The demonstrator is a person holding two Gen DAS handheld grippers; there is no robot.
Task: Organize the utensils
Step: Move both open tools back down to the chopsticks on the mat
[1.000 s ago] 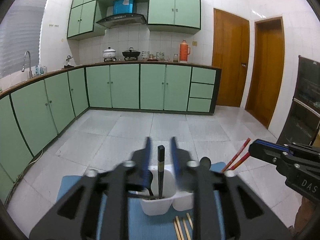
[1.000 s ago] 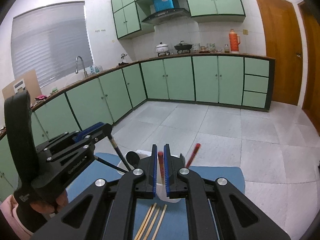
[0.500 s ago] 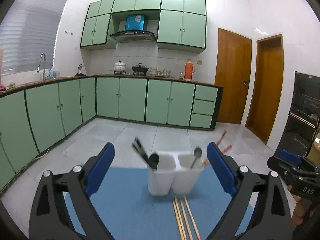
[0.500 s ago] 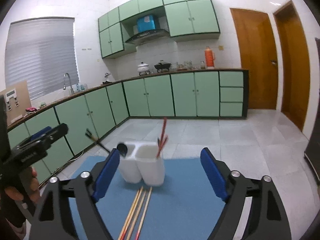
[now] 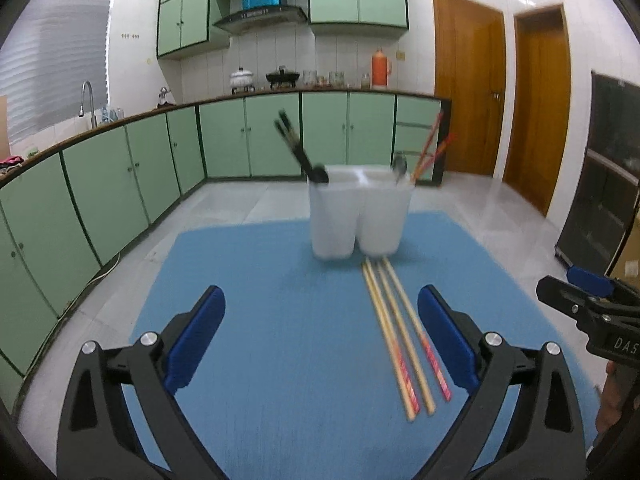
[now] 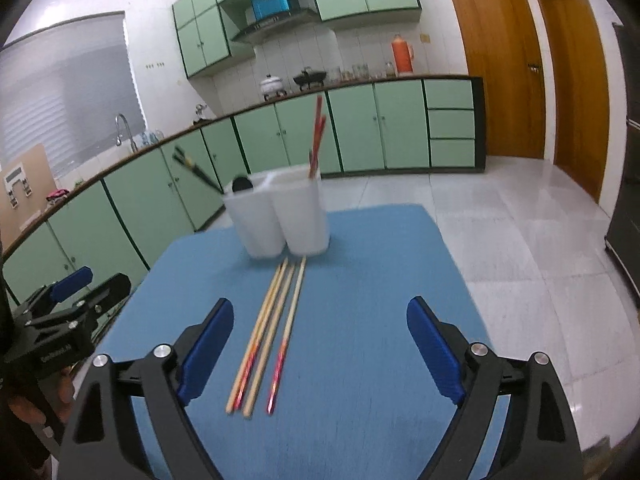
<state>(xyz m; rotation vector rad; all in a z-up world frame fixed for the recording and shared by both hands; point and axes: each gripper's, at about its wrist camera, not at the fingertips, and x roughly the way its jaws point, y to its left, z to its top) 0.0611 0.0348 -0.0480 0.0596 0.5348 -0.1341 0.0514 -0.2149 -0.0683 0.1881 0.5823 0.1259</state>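
left gripper (image 5: 318,338) wide open, empty | right gripper (image 6: 320,346) likewise | three pale wooden chopsticks (image 6: 266,332) on blue mat (image 6: 360,360), long axis near-to-far, nearer right gripper | white twin-cup holder (image 6: 280,216) beyond

A home kitchen, with green cabinets (image 5: 224,140) under a long counter, a range hood (image 5: 260,16), pots on a stove (image 5: 282,78), a sink faucet (image 5: 86,100) and tiled floor (image 6: 520,220).

Blue mat (image 5: 280,380), white 2-cup holder (image 5: 360,216), 3 loose chopsticks (image 5: 404,340)
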